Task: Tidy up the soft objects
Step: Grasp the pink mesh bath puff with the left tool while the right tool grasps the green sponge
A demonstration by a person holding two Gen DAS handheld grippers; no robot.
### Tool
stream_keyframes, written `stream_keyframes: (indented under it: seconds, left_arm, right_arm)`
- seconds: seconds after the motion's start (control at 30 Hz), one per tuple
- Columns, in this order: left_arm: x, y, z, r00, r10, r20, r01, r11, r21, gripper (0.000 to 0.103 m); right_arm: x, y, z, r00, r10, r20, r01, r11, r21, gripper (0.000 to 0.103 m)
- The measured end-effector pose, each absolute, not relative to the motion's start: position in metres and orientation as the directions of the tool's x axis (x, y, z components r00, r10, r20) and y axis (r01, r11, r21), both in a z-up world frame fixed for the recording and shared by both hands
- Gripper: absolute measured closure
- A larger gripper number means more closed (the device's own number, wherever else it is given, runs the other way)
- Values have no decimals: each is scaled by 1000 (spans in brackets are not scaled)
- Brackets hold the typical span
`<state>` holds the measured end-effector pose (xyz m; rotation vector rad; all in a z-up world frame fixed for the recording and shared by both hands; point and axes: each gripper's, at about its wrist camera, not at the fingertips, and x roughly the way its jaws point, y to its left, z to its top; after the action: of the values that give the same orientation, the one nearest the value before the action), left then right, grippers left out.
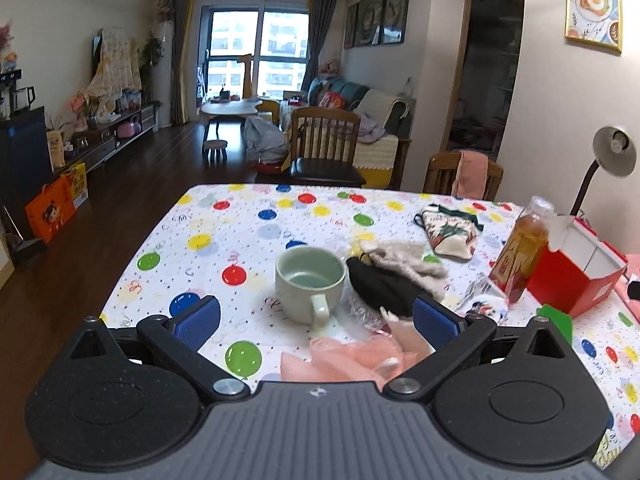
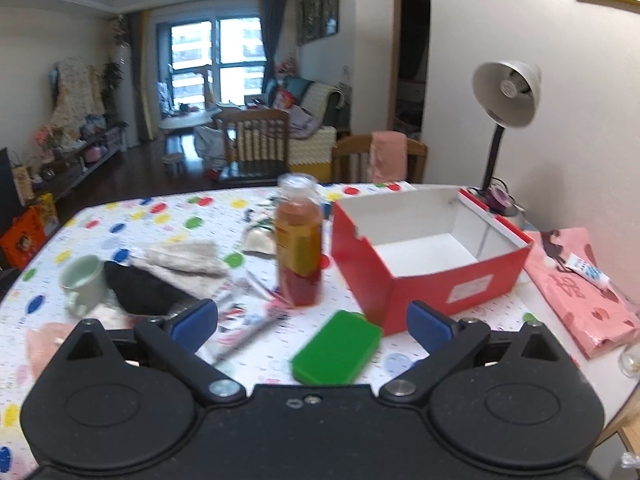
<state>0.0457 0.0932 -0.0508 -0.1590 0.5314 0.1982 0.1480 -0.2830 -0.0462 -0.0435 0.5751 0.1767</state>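
Note:
On the balloon-print tablecloth lie soft things: a black cloth (image 1: 384, 284), a fluffy grey-beige cloth (image 1: 404, 260), a patterned pouch (image 1: 450, 232) and a pink gauzy cloth (image 1: 352, 356). My left gripper (image 1: 316, 316) is open just above the pink cloth, with a pale green mug (image 1: 310, 280) ahead between its blue pads. My right gripper (image 2: 312, 324) is open over a green block (image 2: 336, 348), facing an open red box (image 2: 432, 256) with a white, empty inside. In the right wrist view the black cloth (image 2: 140, 288) and the grey-beige cloth (image 2: 184, 264) lie to the left.
A bottle of amber drink (image 2: 298, 240) stands left of the red box. A desk lamp (image 2: 506, 96) rises behind it. A pink printed bag (image 2: 580, 292) with a small tube lies at the right. Pens and wrappers (image 2: 248, 320) litter the middle. Wooden chairs (image 1: 324, 144) stand beyond the table's far edge.

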Motion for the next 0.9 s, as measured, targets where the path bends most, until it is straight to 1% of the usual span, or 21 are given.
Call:
stream_keyframes:
  seconds: [0.1, 0.3, 0.5, 0.67, 0.9]
  left_arm:
    - [50, 93, -61, 834, 141, -534, -223, 970, -93, 0]
    - [70, 77, -88, 806, 92, -584, -178, 980, -91, 0]
    - [88, 67, -123, 752, 65, -656, -150, 986, -75, 0]
    - [95, 61, -144, 719, 52, -693, -135, 989, -67, 0]
    - [104, 61, -165, 670, 66, -740, -167, 984, -62, 1]
  right_arm:
    - [160, -284, -54, 817, 138, -560, -164, 987, 4, 2]
    - [189, -275, -77, 797, 117, -592, -161, 987, -21, 2]
    - [234, -268, -121, 738, 59, -673, -119, 992, -45, 4]
    - [265, -273, -154, 666, -3, -746, -31, 999, -31, 5]
    - [284, -271, -181, 596, -51, -801, 29, 999, -42, 4]
